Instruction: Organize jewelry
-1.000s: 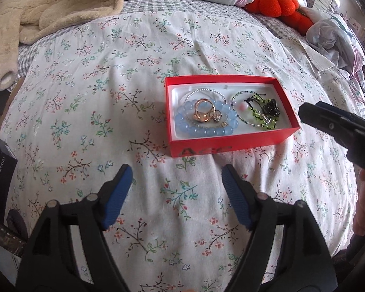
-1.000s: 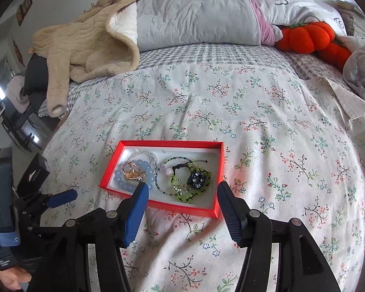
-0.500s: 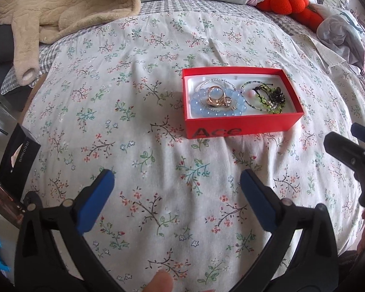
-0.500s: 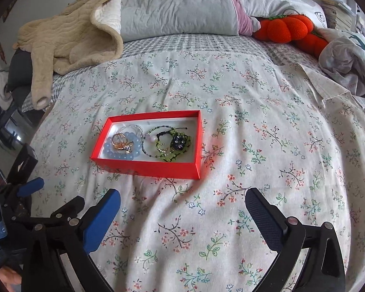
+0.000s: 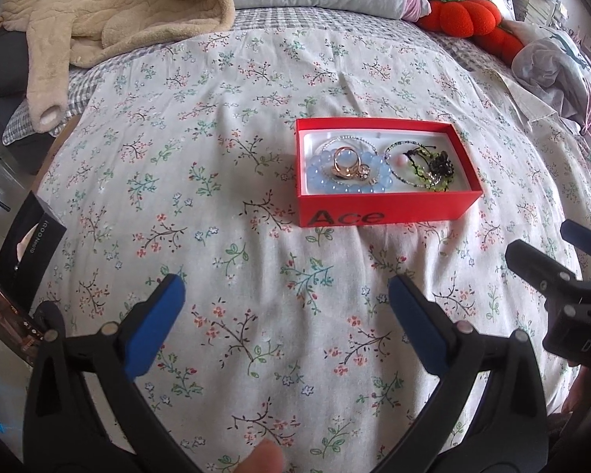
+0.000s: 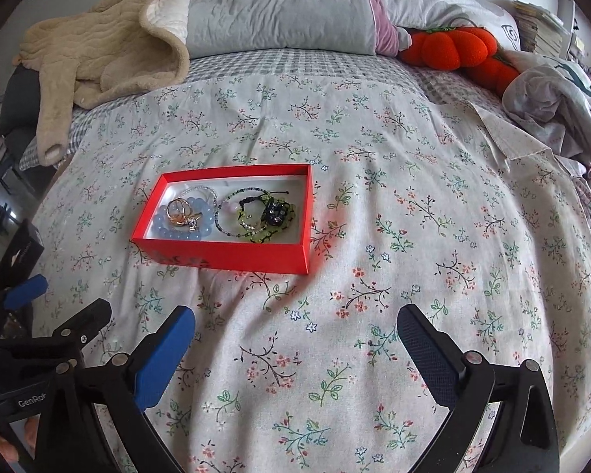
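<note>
While both the left gripper (image 5: 283, 291) and right gripper (image 6: 295, 325) hang spread wide and empty, the red jewelry box (image 5: 386, 213) rests on the floral bedspread (image 5: 224, 205) well beyond their tips. Only the left view shows its "Ace" lettering clearly.

Shallow red box (image 5: 386, 213), open-topped, white-lined, "Ace" printed in dark letters on near wall; flat on the floral bedspread (image 5: 256, 276). In left half: pale blue bead bracelet (image 5: 319, 175) lying in a ring, gold rings (image 5: 344, 161) resting on top, thin silvery beaded strand (image 5: 337, 140) behind. In right half: tangle of dark and green beaded bracelets (image 5: 425, 173), a small pink bead (image 5: 401, 162), a black ornament (image 6: 276, 210).
</note>
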The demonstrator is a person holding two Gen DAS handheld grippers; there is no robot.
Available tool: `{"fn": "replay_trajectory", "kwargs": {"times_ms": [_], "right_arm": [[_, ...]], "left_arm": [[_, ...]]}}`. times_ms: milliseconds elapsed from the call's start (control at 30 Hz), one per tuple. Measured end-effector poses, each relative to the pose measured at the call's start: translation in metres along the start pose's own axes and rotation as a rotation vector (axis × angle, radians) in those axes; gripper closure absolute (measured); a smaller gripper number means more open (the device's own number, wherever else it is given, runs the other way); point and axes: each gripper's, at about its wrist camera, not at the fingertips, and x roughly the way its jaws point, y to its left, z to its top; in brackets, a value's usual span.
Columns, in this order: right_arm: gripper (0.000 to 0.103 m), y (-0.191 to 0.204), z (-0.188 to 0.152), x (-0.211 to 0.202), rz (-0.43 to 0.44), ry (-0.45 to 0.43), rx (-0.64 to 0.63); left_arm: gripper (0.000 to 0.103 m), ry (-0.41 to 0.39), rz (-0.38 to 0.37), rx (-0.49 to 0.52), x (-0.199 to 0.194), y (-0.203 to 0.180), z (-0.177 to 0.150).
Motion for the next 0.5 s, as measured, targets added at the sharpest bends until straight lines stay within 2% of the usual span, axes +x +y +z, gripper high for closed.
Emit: {"fn": "replay_trajectory", "kwargs": {"times_ms": [500], "right_arm": [[0.000,-0.0047,-0.0013,0.0038,-0.014,0.011,0.018]], "left_arm": [[0.000,0.000,0.001,0.000,0.0003,-0.0011,-0.0005]]}}
